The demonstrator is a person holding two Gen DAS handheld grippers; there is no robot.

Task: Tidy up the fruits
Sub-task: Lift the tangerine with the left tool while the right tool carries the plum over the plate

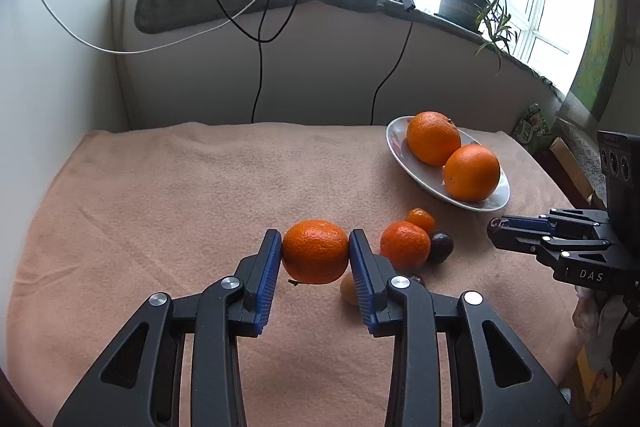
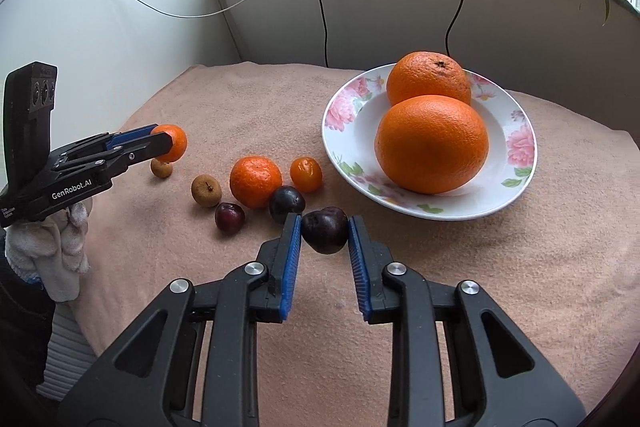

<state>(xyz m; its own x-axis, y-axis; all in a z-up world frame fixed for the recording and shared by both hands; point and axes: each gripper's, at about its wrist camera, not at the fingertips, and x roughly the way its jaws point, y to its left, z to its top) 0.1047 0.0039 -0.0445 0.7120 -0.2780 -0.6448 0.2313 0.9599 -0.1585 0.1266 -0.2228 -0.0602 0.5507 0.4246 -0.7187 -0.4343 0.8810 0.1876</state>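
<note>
My left gripper [image 1: 315,249] is shut on a mandarin [image 1: 315,251] and holds it above the pink cloth; it also shows in the right wrist view [image 2: 170,143]. My right gripper [image 2: 324,231] is shut on a dark cherry [image 2: 325,230] just in front of the floral plate [image 2: 348,131], which holds two big oranges [image 2: 432,143]. On the cloth lie another mandarin [image 2: 255,181], a kumquat [image 2: 306,174], two dark cherries [image 2: 286,203], and two brown longans [image 2: 206,189].
The pink cloth [image 1: 180,195] covers the table up to a wall with hanging cables [image 1: 260,67]. A windowsill with a potted plant [image 1: 464,1] runs behind. The right gripper shows at the right edge in the left wrist view [image 1: 496,227].
</note>
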